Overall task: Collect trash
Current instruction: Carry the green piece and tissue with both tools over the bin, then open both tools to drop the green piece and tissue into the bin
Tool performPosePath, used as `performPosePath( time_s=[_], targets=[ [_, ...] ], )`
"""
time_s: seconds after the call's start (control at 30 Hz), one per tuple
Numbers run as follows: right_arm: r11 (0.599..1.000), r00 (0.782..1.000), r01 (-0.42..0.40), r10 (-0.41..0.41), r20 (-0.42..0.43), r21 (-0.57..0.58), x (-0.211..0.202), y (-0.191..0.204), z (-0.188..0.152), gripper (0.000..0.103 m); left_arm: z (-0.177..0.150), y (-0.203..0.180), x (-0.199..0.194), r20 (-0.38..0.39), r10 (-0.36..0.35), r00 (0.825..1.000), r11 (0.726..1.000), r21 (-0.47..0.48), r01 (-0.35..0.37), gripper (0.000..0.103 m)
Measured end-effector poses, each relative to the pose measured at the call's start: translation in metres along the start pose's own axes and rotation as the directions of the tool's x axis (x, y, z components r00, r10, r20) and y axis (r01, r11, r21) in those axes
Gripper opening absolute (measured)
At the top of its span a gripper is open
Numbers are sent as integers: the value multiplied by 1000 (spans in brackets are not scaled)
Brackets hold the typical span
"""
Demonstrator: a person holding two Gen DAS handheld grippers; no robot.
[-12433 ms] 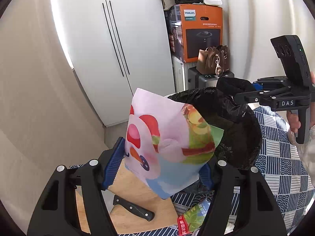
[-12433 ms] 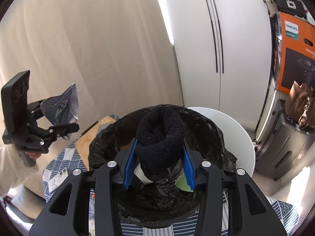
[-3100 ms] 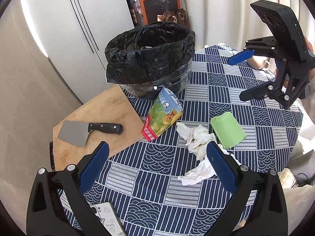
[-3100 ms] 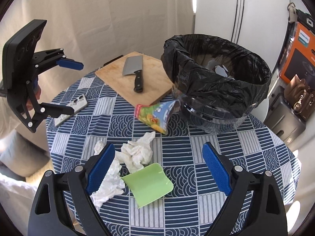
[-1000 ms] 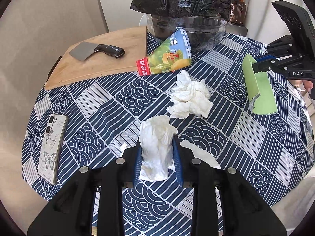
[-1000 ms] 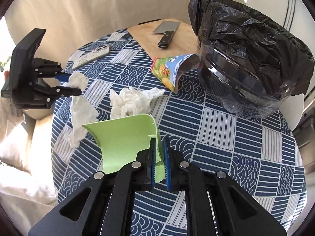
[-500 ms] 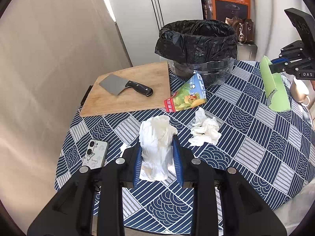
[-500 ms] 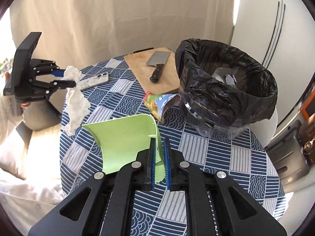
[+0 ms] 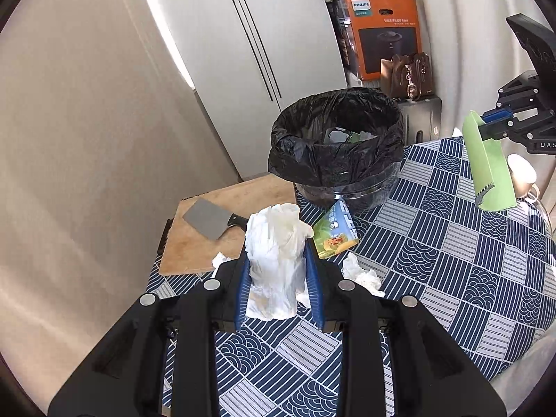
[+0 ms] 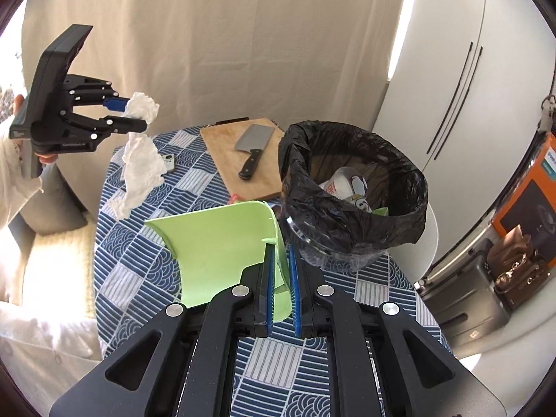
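Two grippers hang above the table (image 9: 451, 250), each pinching a piece of trash. The left gripper (image 9: 279, 278) has its blue pads pressed onto a white crumpled tissue (image 9: 276, 257), held short of the black-lined trash bin (image 9: 335, 139). The right gripper (image 10: 280, 278) clamps the edge of a curled green paper cup piece (image 10: 222, 243), just beside the bin. A snack packet (image 9: 335, 234) leans against the bin's base; another tissue wad (image 9: 361, 274) lies near it. A cleaver (image 10: 252, 144) rests on the cutting board (image 10: 229, 149) beside the bin.
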State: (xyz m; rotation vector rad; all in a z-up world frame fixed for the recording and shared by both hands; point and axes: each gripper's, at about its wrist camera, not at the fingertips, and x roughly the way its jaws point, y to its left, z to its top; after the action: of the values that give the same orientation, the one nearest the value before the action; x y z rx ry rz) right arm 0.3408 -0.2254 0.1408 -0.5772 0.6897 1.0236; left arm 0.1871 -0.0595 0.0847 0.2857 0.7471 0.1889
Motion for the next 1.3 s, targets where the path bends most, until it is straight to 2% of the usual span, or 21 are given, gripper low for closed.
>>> performPosePath(
  time_s=[0.27, 0.37, 0.63, 0.87, 1.07, 1.13, 1.3],
  targets=[
    [995, 995, 95, -96, 36, 33, -7, -14, 25, 7, 47, 10, 10, 95, -65, 993, 996, 68, 58, 30],
    [989, 989, 138, -141, 45, 57, -9, -24, 38, 7, 67, 15, 15, 134, -116, 984, 991, 87, 104, 30],
    [959, 962, 257, -265, 58, 121, -11, -55, 69, 7, 127, 27, 44, 195, -194, 961, 971, 181, 160, 30],
    [922, 932, 347, -359, 46, 171, -10, -85, 86, 7, 165, 31, 66, 246, -283, 927, 940, 261, 218, 30],
    [891, 911, 391, -410, 40, 231, 0, -110, 97, 7, 190, 30, 92, 303, -359, 883, 913, 309, 265, 31],
    [881, 910, 386, -412, 42, 274, 5, -120, 99, 7, 197, 26, 103, 314, -384, 868, 903, 323, 283, 31],
    [833, 884, 452, -467, -31, 318, 36, -140, 101, 7, 204, 17, 136, 328, -422, 845, 889, 331, 315, 31]
  ],
)
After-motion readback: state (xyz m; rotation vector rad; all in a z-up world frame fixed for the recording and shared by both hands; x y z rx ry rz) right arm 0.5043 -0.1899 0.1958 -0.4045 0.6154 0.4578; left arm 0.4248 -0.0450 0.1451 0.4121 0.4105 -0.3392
